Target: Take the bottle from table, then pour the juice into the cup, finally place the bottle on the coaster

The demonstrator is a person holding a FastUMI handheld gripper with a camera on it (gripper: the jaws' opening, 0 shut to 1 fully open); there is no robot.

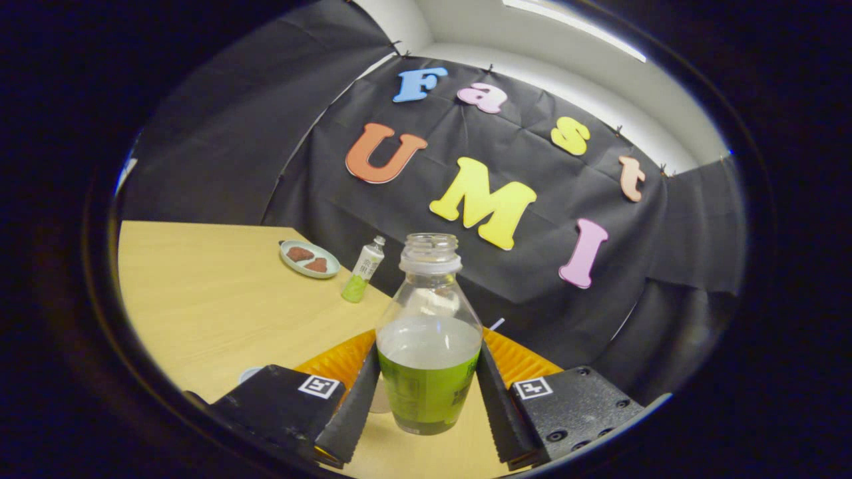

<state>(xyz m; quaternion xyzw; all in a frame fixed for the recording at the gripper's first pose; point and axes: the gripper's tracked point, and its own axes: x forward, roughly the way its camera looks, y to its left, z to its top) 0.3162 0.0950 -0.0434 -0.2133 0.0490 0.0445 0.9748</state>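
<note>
Between my jaws (428, 392) stands the uncapped juice bottle (429, 346), pinched from both sides above the worktop (219, 299). Behind it lies an orange coaster (339, 362); farther off, a small tube (363, 273) and plate (309, 259).

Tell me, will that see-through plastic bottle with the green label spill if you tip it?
Probably: the see-through plastic bottle with the green label has no cap and looks about half full. The hand-held gripper presses both fingers on its smooth sides, so it might slip.

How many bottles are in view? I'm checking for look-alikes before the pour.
2. The open bottle sits between the gripper fingers, both pressing it; a small capped bottle stands beyond, beside the plate.
</note>
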